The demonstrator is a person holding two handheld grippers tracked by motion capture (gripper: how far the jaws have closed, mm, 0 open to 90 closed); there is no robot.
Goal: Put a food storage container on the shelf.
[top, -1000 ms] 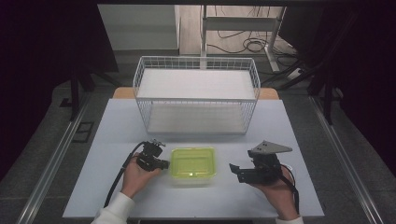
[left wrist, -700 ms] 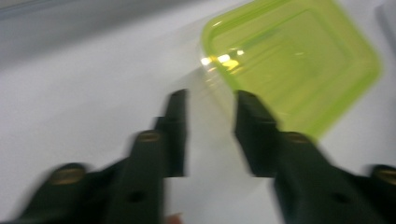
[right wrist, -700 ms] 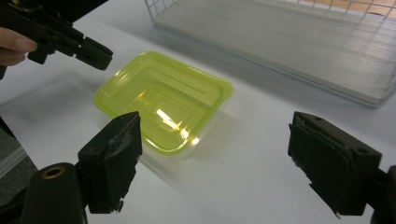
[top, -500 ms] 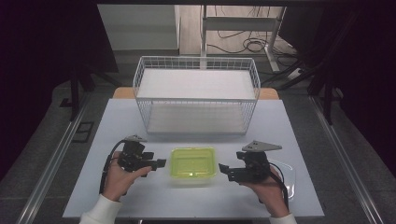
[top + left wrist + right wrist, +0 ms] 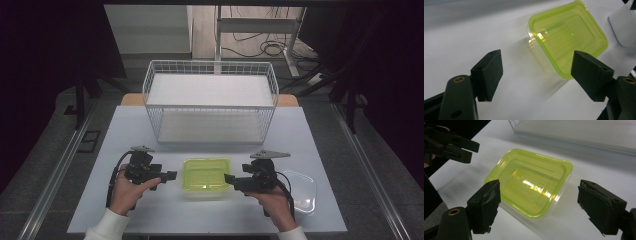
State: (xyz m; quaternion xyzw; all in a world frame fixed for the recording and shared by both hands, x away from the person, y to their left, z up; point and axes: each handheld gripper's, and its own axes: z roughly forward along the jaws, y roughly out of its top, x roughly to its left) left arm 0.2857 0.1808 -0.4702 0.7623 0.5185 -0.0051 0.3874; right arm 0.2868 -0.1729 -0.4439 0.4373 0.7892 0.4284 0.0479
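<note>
High view: left tongs (image 5: 170, 176) and right tongs (image 5: 231, 180) wide open, empty, flanking green-lidded container (image 5: 206, 176).

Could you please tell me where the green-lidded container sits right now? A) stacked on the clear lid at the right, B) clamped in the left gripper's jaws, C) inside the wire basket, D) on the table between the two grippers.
D: the green-lidded container rests on the table, with the left gripper and the right gripper open on either side, touching nothing.
</note>
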